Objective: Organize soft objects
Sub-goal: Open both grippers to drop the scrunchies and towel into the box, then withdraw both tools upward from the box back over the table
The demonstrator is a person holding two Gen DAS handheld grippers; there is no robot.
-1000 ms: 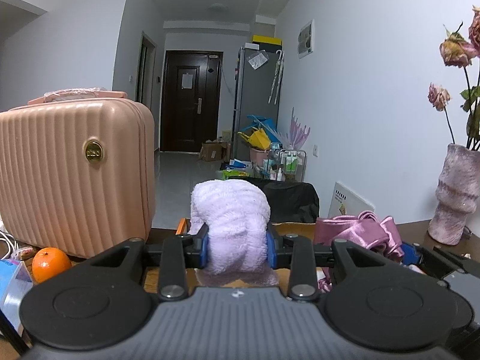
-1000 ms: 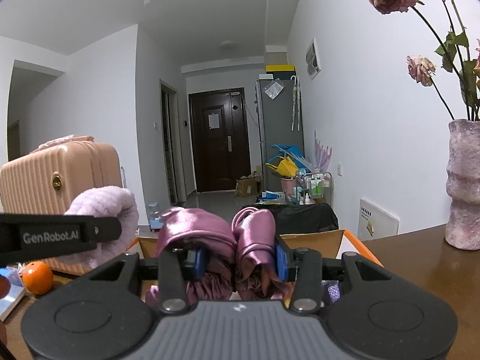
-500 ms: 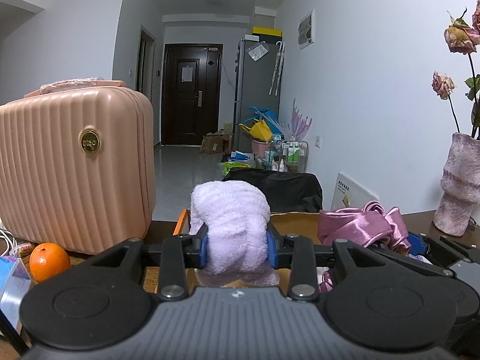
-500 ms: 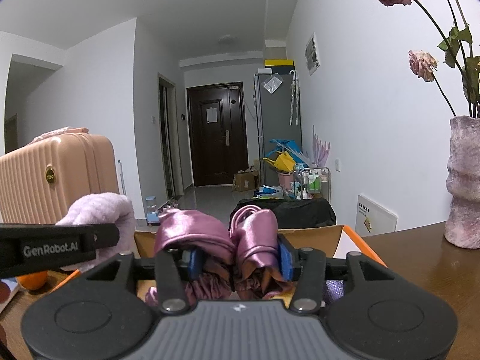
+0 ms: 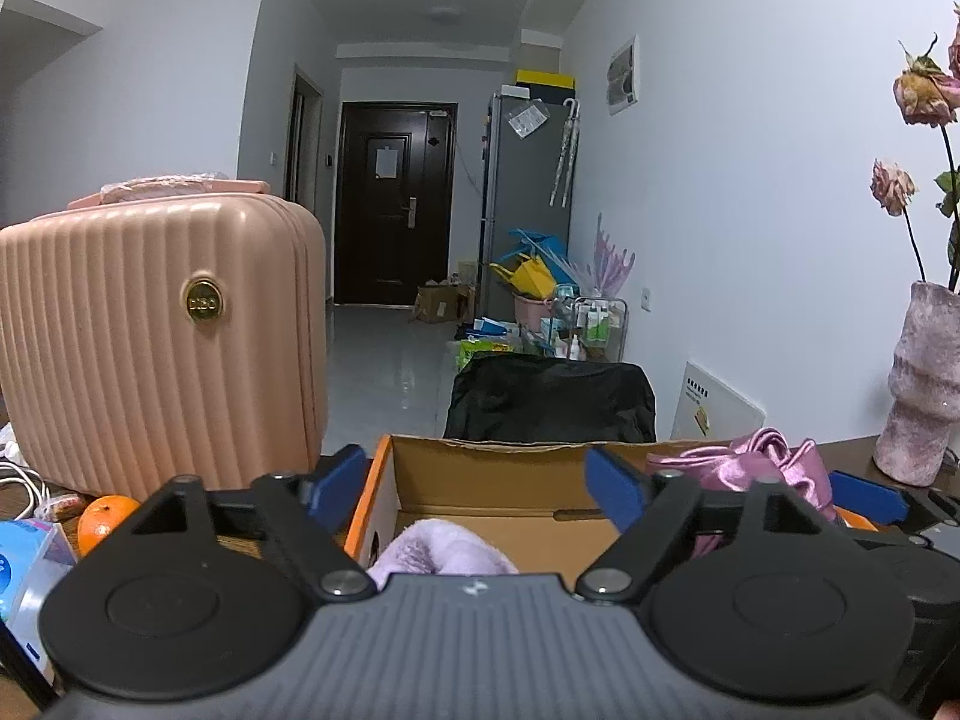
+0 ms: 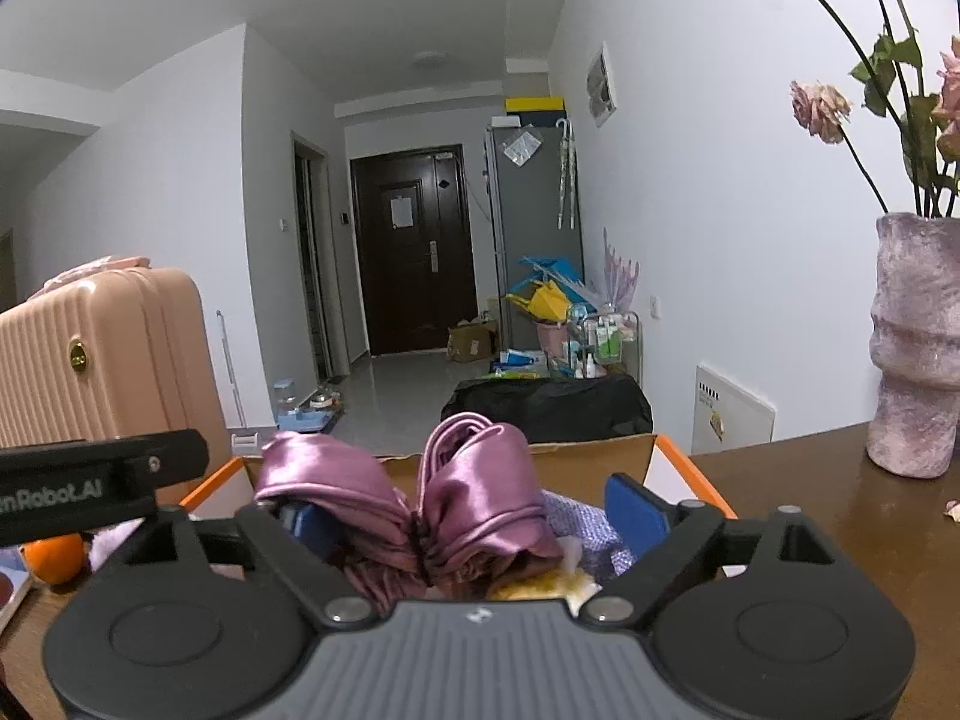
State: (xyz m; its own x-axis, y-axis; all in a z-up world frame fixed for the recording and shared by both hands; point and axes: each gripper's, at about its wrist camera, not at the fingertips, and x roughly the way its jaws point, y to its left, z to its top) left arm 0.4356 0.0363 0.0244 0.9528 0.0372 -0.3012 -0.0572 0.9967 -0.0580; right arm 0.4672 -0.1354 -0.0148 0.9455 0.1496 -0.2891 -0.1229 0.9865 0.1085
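My left gripper (image 5: 474, 483) hangs over an open cardboard box (image 5: 480, 474) with an orange rim, and its jaws are opening wide with nothing between them. A fluffy lilac towel (image 5: 444, 549) lies in the box just below them. My right gripper (image 6: 471, 516) is over the same box (image 6: 690, 462), its jaws also opening. A bunched pink satin cloth (image 6: 456, 492) sits between them, draped over the left blue pad, while the right pad (image 6: 636, 510) stands apart from it. The same satin cloth (image 5: 750, 462) shows at the right of the left wrist view.
A ribbed pink suitcase (image 5: 162, 330) stands left of the box, with an orange (image 5: 105, 519) and a blue pack (image 5: 30, 564) beside it. A mauve vase (image 6: 918, 348) of dried roses stands on the brown table (image 6: 840, 510) at right. A lilac knit cloth (image 6: 582, 525) lies in the box.
Both grippers went from shut to wide open. The lilac towel dropped out of the left jaws into the box. The satin cloth is let go and spreads between the right jaws.
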